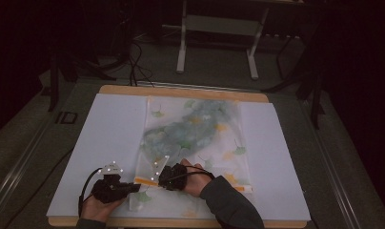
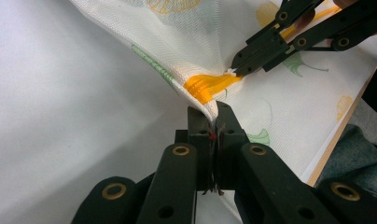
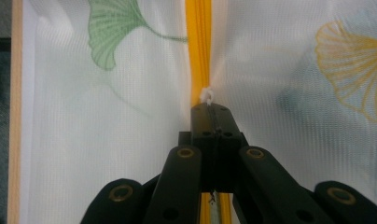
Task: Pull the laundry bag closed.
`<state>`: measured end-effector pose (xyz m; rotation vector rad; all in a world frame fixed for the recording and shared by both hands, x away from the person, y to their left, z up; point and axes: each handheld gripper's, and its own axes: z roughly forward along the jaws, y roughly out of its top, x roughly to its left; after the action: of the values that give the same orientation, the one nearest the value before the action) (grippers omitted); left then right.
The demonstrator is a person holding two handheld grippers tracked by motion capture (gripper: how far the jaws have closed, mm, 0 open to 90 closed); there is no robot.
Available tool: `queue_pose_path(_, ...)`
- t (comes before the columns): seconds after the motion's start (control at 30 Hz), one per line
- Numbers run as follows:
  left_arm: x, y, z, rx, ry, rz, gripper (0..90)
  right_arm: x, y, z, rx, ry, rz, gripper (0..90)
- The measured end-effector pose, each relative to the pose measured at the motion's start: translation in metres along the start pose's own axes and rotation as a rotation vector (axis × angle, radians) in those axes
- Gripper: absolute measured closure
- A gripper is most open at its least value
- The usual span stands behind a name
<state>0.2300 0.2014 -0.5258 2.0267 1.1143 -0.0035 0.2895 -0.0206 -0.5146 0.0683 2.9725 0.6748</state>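
- Mesh laundry bag, white and see-through with green and yellow ginkgo leaves printed on it and a bluish garment showing inside, is lying flat in the middle of the white sheet that is covering the wooden table; its near end is sitting close to the person's edge.
- Orange zipper band is running across that near end of the bag, and both tools are working on it.
- Left gripper is clamping the bag's corner at the end of the zipper: its jaws are pressed together on a fold of mesh, which is being lifted a little off the sheet.
- Right gripper is pinching the small white zipper pull, its jaws closed tight around it on the orange band.
- Judging by these holds, the step in hand is probably sliding the zipper; whether it is opening or closing, I cannot tell.
- Doing it well likely means:
  - keeping the left hold steady so the band is staying taut and straight;
  - drawing the pull along the line of the band, not upward, since the tab is tiny and could be slipping out;
  - keeping loose mesh from bunching into the slider's path.
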Motion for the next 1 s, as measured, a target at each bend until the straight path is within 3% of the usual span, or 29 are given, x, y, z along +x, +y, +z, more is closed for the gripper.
queue_pose_path(1.0, 0.001, 0.000, -0.001, -0.003, -0.004, -0.006, 87.9, 0.003, -0.011, -0.008, 0.049, -0.028, -0.041, 90.0)
